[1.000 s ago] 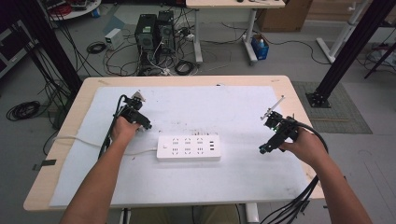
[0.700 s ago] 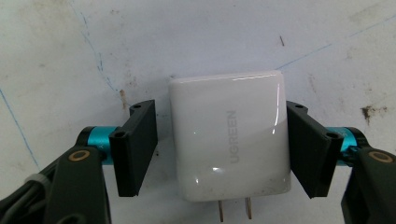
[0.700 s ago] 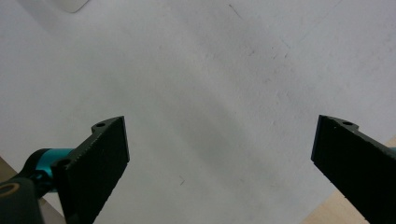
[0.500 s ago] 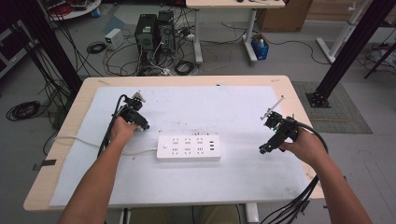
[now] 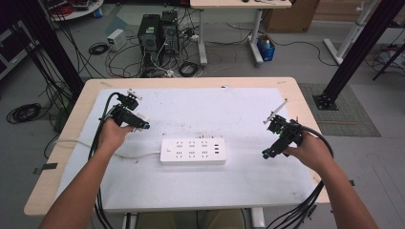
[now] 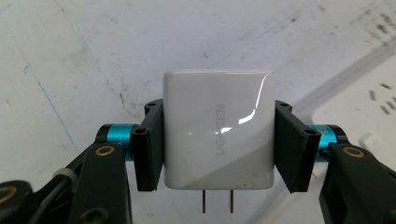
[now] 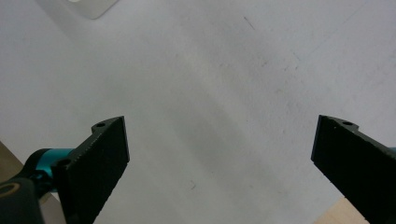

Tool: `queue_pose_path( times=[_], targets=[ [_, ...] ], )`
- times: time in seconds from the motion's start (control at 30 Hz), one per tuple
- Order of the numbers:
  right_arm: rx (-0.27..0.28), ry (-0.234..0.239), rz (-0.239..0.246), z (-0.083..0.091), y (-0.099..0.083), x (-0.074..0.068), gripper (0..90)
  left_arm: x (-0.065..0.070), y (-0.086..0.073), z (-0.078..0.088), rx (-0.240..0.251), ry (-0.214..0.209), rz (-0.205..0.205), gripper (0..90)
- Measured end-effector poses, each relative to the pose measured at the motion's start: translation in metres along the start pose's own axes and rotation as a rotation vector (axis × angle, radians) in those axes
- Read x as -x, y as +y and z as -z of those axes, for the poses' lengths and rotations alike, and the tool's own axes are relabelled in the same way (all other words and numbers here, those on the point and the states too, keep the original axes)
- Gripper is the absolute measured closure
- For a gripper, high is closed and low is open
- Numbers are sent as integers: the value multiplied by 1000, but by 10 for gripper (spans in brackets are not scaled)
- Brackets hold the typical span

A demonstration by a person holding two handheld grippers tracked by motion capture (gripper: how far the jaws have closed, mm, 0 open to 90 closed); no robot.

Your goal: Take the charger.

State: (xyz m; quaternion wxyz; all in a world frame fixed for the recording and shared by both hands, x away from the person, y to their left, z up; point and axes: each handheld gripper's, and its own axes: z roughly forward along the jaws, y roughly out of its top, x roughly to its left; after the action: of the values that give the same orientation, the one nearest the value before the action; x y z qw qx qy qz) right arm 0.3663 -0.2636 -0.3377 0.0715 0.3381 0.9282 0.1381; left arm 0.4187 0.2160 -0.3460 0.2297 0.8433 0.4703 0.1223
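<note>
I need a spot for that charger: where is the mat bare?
Bare mat lies beyond the power strip toward the far edge, between the left gripper, shut on the white charger, and the open right gripper. Also nearer, between both forearms. Crowded only around the strip's cord.

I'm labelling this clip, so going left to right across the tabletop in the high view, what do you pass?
Left gripper clamping a white plug-in charger block → white rectangular power strip → open right gripper.
</note>
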Motion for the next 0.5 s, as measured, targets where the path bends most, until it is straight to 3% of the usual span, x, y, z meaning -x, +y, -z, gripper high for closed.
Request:
queue_pose_path(
  times=[0.23, 0.5],
  targets=[
    [5, -9, 20, 5, 1, -8, 35, 16, -8, 40, 84, -17, -55, 426],
    [12, -10, 32, 8, 3, -16, 35, 23, -10, 54, 94, -31, -89, 426]
  ],
)
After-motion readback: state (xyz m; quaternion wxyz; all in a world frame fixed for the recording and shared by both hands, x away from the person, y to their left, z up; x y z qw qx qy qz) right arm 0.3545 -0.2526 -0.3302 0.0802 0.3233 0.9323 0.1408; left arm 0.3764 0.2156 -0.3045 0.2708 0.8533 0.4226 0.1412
